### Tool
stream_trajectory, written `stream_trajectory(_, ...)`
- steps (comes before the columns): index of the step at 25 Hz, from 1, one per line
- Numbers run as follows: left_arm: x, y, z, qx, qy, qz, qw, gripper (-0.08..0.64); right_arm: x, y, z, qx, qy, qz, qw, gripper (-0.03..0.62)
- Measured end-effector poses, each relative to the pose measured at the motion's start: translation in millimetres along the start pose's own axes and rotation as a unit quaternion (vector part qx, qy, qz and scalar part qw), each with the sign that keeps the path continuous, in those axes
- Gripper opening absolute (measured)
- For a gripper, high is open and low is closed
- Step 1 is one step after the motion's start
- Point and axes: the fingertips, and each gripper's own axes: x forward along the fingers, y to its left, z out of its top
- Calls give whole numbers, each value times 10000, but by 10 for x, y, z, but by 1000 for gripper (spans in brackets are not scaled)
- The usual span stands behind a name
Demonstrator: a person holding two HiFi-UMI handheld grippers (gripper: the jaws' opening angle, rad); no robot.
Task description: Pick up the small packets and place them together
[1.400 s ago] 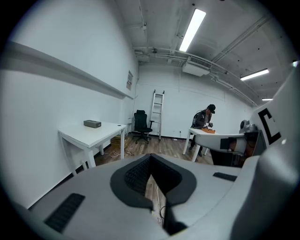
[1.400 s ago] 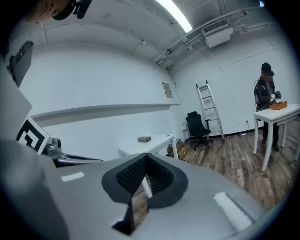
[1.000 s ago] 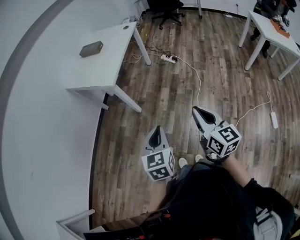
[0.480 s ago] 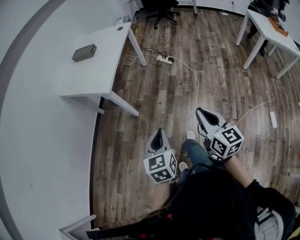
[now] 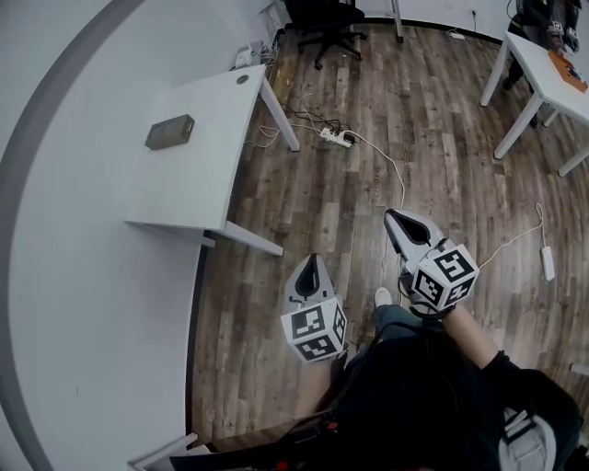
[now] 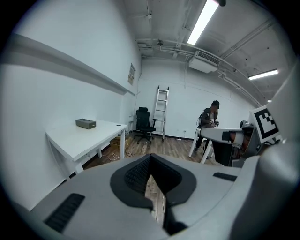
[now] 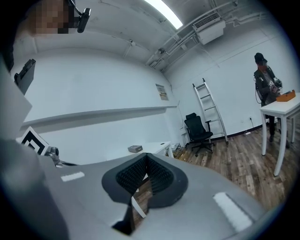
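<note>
Brown wood-plank floor [image 5: 368, 156] fills most of the head view, and a pale wall with a grey band [image 5: 64, 276] curves down the left side. At upper left stands a white rectangular desk [image 5: 198, 166]. On its far left part lies a small grey-green rectangular box [image 5: 169, 132], the only packet-like thing I can see. It is flat, blocky and dull in colour, alone on the desktop and well apart from both my tongs. The left gripper view has the box [image 6: 86, 123] at middle left, and the right gripper view shows it as a tiny grey block just above my jaws. My left gripper [image 5: 311, 261] is at lower centre, its jaws brought together with nothing between them, only a sliver of floor showing through. My right gripper [image 5: 393, 217], just to its right, is closed and empty too. A white power strip with cables [image 5: 334, 138] lies on the floor beside the desk, a black office chair [image 5: 327, 18] stands at the top, and another white table [image 5: 543, 64] is at upper right. A metal ladder [image 6: 161, 112] leans on the far wall
</note>
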Motion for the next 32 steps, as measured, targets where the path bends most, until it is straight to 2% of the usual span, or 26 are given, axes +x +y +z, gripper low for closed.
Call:
stream_trajectory(11,917,-94,350,85,85,-117,9999,-3,506,-717,133,132,135,-202,9996,2)
stream_trajectory(18,1625,307,704,104,101,-115,9998,-3,1234,-1008,304,96,110,-354,9993,2)
stream_trajectory(25,2542,649,1307,246,36,-434,9987,-3,2174,-1283,647,24,-10,-543,9985,2)
stream_trajectory(32,3285,1010,1590,287,173,-808,9962,-3,2896,-1467,754,57,-27,-912,9958,2)
